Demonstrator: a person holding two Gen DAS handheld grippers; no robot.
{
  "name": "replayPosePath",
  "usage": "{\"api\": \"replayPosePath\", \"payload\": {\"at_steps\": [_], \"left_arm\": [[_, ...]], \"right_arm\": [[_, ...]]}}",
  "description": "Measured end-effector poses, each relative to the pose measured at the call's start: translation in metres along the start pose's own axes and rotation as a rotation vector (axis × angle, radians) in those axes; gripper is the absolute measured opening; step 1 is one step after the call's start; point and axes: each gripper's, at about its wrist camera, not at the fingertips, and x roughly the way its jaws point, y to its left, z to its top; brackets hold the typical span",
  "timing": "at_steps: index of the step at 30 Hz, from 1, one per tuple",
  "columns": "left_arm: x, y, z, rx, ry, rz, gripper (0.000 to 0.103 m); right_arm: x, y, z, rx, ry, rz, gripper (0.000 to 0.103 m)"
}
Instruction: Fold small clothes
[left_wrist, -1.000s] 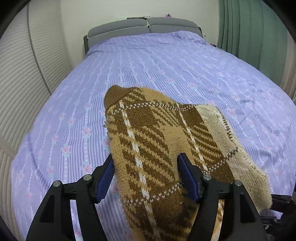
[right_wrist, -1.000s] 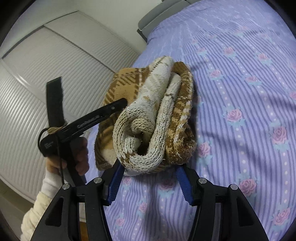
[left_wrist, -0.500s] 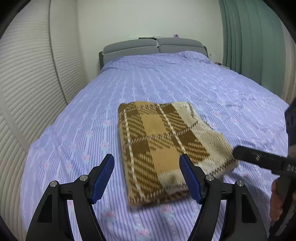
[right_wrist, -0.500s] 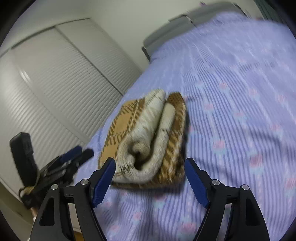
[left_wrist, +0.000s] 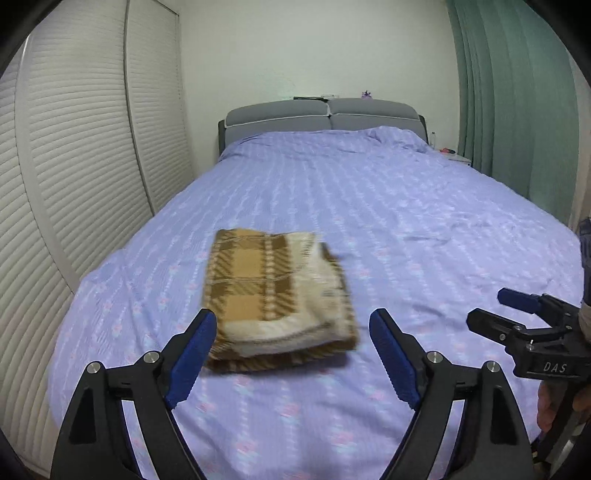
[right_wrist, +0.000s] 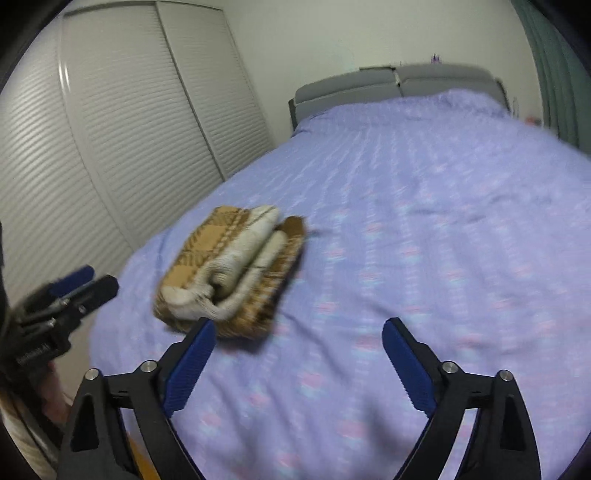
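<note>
A folded brown and cream plaid knit garment (left_wrist: 277, 295) lies on the purple floral bed cover (left_wrist: 388, 206), near the bed's foot on the left side. It also shows in the right wrist view (right_wrist: 232, 273), with its rolled cream folds facing me. My left gripper (left_wrist: 291, 354) is open and empty, held back from the garment and above the bed. My right gripper (right_wrist: 295, 362) is open and empty, off to the garment's right. The right gripper also shows in the left wrist view (left_wrist: 517, 314), and the left gripper in the right wrist view (right_wrist: 77, 288).
White louvred wardrobe doors (left_wrist: 74, 177) run along the bed's left side. A grey headboard (left_wrist: 325, 114) stands at the far end. Green curtains (left_wrist: 517, 110) hang on the right. The bed's near edge (right_wrist: 110, 325) lies left of the garment.
Both grippers have let go of the garment and pulled back and up from it. The garment now lies folded flat on the bed and looks smaller in both views.
</note>
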Motion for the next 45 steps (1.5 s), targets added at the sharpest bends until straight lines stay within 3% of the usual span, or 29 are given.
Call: {"api": "replayPosePath", "payload": {"at_steps": [3, 9, 13, 22, 31, 45], "left_arm": [[-0.020, -0.032, 0.003, -0.015, -0.015, -0.037, 0.086], [-0.055, -0.111, 0.001, 0.072, -0.074, -0.064, 0.090], [-0.070, -0.160, -0.005, 0.092, -0.064, -0.124, 0.091], [-0.111, -0.232, -0.020, 0.078, -0.063, -0.172, 0.091], [-0.143, -0.264, -0.032, 0.095, -0.083, -0.190, 0.094], [-0.156, -0.270, -0.036, 0.089, -0.112, -0.201, 0.094]], "right_arm": [[-0.040, -0.018, 0.001, -0.047, -0.029, -0.056, 0.095], [-0.114, -0.060, -0.004, -0.089, -0.056, -0.117, 0.096], [-0.163, -0.085, -0.010, -0.112, -0.077, -0.164, 0.096], [-0.247, -0.134, -0.034, -0.078, -0.104, -0.226, 0.096], [-0.290, -0.154, -0.056, -0.048, -0.136, -0.240, 0.096], [-0.308, -0.156, -0.063, -0.037, -0.166, -0.245, 0.096]]}}
